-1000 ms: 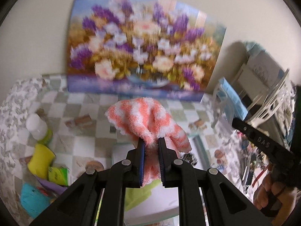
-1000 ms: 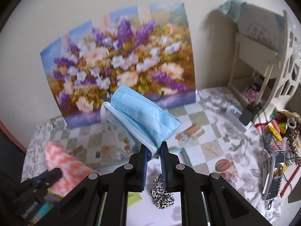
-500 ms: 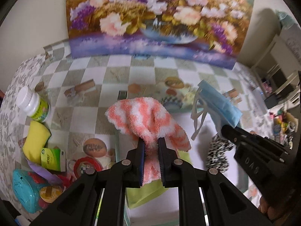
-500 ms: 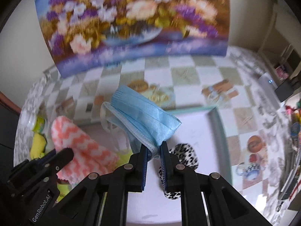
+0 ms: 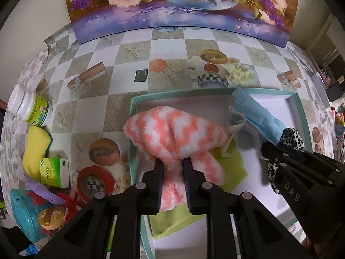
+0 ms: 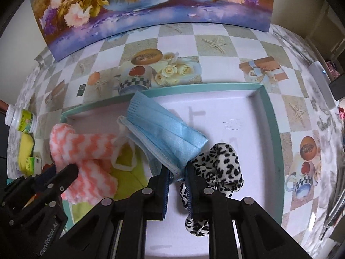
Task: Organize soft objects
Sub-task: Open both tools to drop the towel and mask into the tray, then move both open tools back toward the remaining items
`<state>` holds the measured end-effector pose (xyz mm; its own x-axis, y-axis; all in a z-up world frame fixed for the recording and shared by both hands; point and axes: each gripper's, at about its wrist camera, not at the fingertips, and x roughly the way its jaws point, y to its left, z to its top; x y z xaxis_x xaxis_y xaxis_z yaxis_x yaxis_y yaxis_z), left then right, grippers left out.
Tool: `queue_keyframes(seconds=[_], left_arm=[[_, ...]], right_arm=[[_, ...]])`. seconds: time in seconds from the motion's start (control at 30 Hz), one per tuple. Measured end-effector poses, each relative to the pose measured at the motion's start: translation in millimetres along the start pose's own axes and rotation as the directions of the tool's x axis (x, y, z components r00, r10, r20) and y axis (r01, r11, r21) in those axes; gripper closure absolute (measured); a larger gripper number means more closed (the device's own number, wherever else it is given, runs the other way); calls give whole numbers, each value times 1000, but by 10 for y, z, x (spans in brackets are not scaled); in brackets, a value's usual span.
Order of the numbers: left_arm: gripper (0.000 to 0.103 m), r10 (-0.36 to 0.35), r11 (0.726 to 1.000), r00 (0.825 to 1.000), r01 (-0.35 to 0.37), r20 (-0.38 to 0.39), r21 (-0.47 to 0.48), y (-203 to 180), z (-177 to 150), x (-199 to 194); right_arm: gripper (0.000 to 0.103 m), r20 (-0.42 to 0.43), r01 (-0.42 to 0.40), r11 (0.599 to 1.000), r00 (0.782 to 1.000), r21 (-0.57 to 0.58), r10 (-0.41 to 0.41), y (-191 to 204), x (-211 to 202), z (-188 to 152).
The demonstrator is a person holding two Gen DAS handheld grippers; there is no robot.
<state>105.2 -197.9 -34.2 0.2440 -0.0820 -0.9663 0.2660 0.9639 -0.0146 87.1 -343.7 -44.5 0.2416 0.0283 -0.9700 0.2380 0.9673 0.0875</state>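
A fluffy pink-and-white striped sock (image 5: 172, 136) is held by the left gripper (image 5: 172, 172) near the left edge of the shallow teal-rimmed box (image 5: 132, 108), and the jaws are opening around it, likely so it can be dropped inside. A folded blue paper face mask (image 6: 163, 136) is pinched tight by the right gripper (image 6: 176, 177) over the box's middle. A green cloth (image 5: 232, 168) and a leopard-print scrunchie (image 6: 220, 168) are already laid inside, with a white pill bottle (image 5: 30, 108) left out by the table's left edge.

A flower painting (image 5: 179, 6) leans at the far edge of the bench (image 5: 129, 49). Left of the hand-held gripper lie a white-capped bottle (image 5: 30, 105), a yellow sponge (image 5: 35, 149), a small green box (image 5: 54, 171) and a turquoise toy (image 5: 23, 211).
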Motion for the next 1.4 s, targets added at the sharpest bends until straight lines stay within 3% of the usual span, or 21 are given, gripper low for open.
queue_keyframes(seconds=[0.1,0.13,0.17,0.23,0.3,0.43,0.5,0.57,0.67,1.03,1.4], left_arm=[[61,-13,1000,1000,13,7,-5,18,8,-66],[59,-17,1000,1000,17,11,-4,28,9,-96],[58,-20,1000,1000,20,16,-2,41,10,-131],[54,-24,1000,999,24,26,-3,62,14,-211],[44,-33,999,998,33,45,-13,109,24,-310],[42,-34,998,994,39,102,-49,253,43,-560],[27,-33,996,992,44,125,-83,358,42,-660],[23,-36,994,989,50,145,-98,458,30,-743],[19,-15,993,985,34,169,-110,577,6,-821],[18,44,969,978,8,204,-248,1316,-22,-1066],[18,111,926,970,-23,215,-377,2258,-182,-1308]], right_arm=[[71,16,16,1000,1000,7,-16,-44,-96,-1],[62,23,25,1000,999,5,-26,-50,-129,-3],[58,31,34,999,999,3,-34,-60,-167,5],[58,47,45,999,998,6,-45,-73,-249,10],[58,63,43,999,997,10,-44,-87,-323,21],[58,107,57,998,993,3,-57,-37,-524,39],[53,132,84,996,988,-16,-81,10,-638,38],[43,154,101,995,983,-22,-97,47,-724,37],[41,180,109,994,978,-21,-103,74,-844,38],[2,301,125,992,945,33,-129,111,-1277,37],[1,384,79,996,919,34,-86,405,-1590,45]])
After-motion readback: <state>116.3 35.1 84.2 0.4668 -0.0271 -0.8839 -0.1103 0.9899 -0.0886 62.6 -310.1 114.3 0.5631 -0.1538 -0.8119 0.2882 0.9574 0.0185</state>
